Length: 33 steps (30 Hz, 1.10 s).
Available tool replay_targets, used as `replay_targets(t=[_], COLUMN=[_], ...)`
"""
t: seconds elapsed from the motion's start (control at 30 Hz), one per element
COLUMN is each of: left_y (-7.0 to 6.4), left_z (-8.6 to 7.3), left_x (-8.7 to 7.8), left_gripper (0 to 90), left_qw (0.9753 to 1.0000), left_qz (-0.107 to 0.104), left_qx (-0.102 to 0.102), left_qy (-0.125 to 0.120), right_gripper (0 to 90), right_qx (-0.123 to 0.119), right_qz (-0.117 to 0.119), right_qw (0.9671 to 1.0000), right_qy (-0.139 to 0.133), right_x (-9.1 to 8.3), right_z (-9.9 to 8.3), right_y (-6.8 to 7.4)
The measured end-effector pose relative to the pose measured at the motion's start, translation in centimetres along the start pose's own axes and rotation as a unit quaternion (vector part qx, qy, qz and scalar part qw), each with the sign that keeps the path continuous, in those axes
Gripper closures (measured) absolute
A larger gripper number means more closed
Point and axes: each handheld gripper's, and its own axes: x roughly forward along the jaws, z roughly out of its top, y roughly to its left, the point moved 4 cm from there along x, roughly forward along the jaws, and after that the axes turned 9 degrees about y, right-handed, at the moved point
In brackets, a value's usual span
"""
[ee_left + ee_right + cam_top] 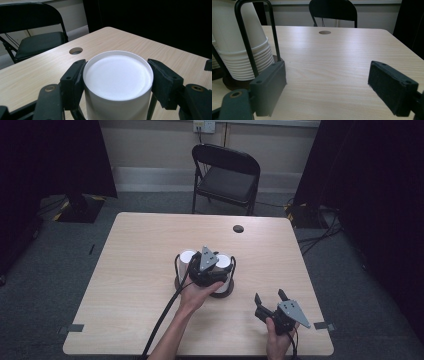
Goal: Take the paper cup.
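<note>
Cup stack (117, 82) clamped by left gripper (117, 75), mid-table; right gripper (327, 82) apart, near front edge.

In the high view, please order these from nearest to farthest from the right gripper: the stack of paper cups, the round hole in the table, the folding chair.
From the right gripper:
1. Stack of paper cups, in its rack, left of the gripper.
2. Round hole, near the table's far edge.
3. Folding chair, beyond the table.

Lab, black curtains (50, 155), floor cables (320, 237), lone table (135, 265)

Both tongs (270, 296) are black with blocky padded jaws, brass-ringed screw holes, grey three-cornered top plates, thick black cables; forearms bare
</note>
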Motion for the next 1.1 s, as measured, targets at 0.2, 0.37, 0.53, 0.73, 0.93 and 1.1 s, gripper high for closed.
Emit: replay_targets(t=[0.2,0.37,0.53,0.73,0.93,1.1], left_y=[0.2,0.2,0.3,0.3,0.5,0.5], left_z=[0.2,0.3,0.4,0.6,0.7,0.9], left_x=[-0.1,-0.4,-0.5,-0.7,-0.9,-1.1], left_gripper=[34.2,34.3,34.4,34.4,34.4,34.5], left_qw=[0.9999,0.9997,0.9996,0.9993,0.9990,0.9984], left_qz=[-0.005,-0.005,-0.003,-0.003,-0.007,-0.009], left_qx=[-0.014,-0.019,-0.023,-0.028,-0.032,-0.038], left_qy=[-0.008,-0.014,-0.018,-0.026,-0.030,-0.041], right_gripper=[14.1,14.1,14.2,14.2,14.3,14.3], right_qx=[0.001,0.001,0.001,0.002,0.001,0.001], right_qz=[0.001,0.001,0.002,0.002,0.003,0.003], right_qw=[1.0000,1.0000,1.0000,1.0000,1.0000,1.0000], right_qy=[0.000,0.001,0.001,0.000,-0.001,-0.001], right_x=[0.0,0.0,0.0,0.0,-0.1,-0.1], right_z=[0.0,0.0,0.0,0.0,0.0,0.0], right_y=[0.0,0.0,0.0,0.0,0.0,0.0])
